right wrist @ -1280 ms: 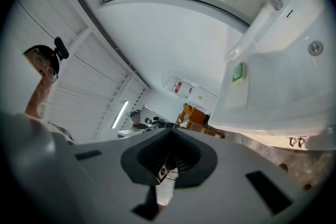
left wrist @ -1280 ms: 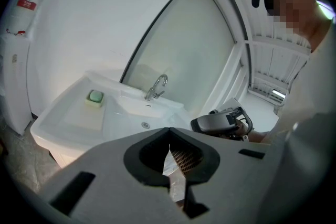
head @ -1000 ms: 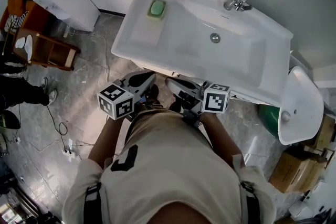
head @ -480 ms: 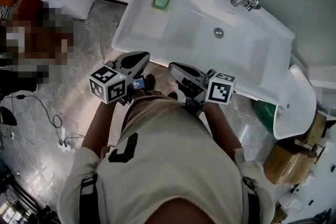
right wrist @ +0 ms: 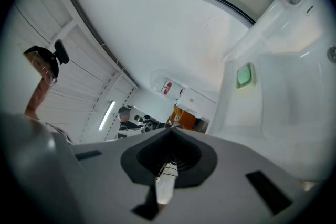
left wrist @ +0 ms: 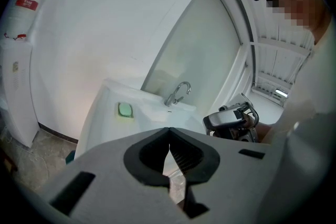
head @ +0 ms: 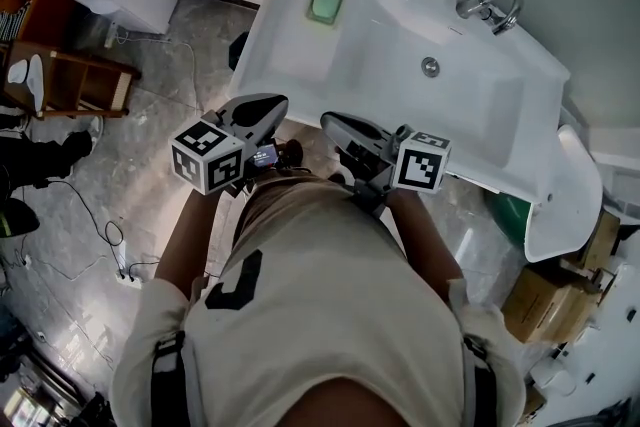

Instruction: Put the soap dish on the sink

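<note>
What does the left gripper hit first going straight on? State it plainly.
Probably the front edge of the sink, near its left end: the shut left gripper points at it. The green soap dish sits farther back on the sink. Depth is uncertain.

Left tool (left wrist: 169, 136) jaws together, empty; green soap dish (left wrist: 125, 109) on sink (left wrist: 97, 118) ledge, left of faucet (left wrist: 178, 93).

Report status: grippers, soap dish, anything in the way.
Left gripper and right gripper shut, short of the sink. Soap dish already on the sink's left ledge. Nothing in the way.
</note>
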